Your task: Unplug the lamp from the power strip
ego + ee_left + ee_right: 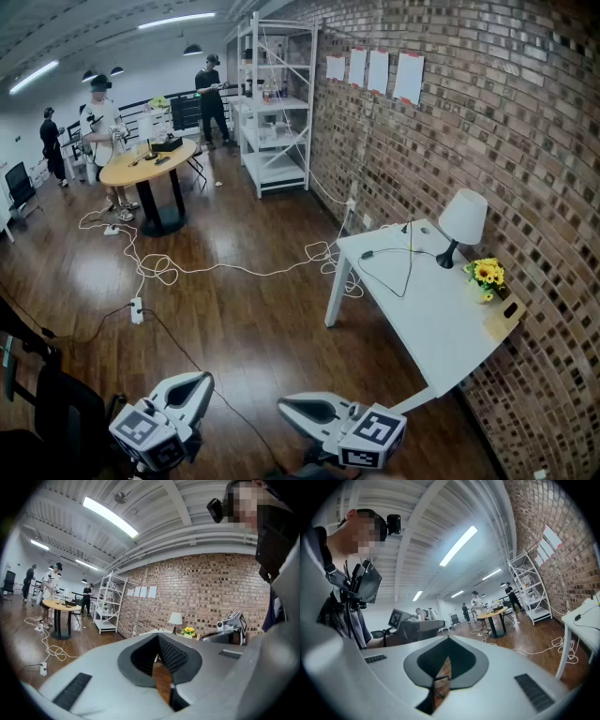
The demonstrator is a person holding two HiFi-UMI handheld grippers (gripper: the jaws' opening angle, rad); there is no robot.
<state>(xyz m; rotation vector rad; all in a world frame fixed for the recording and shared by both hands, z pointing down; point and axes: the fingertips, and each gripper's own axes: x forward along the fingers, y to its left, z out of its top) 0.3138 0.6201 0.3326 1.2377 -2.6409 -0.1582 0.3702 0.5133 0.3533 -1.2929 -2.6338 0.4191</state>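
Dark wooden floor runs up to a red brick wall on my right, and a white metal shelf rack stands against that wall further back. Against the bricks sits a white rectangular counter. Near its far end I see the small table lamp with a white shade and black stem, upright, with a bunch of yellow flowers just beside it. A thin black cord loops from the lamp across the counter top. A white power strip lies on the floor well to the left of the counter, on a trailing cable; I cannot tell whether the lamp's cord reaches it.

Both my tools hang low at the bottom of the head view, well apart from the counter. The left gripper has its tongs together with nothing between them. The right gripper is the same, tongs together and empty.
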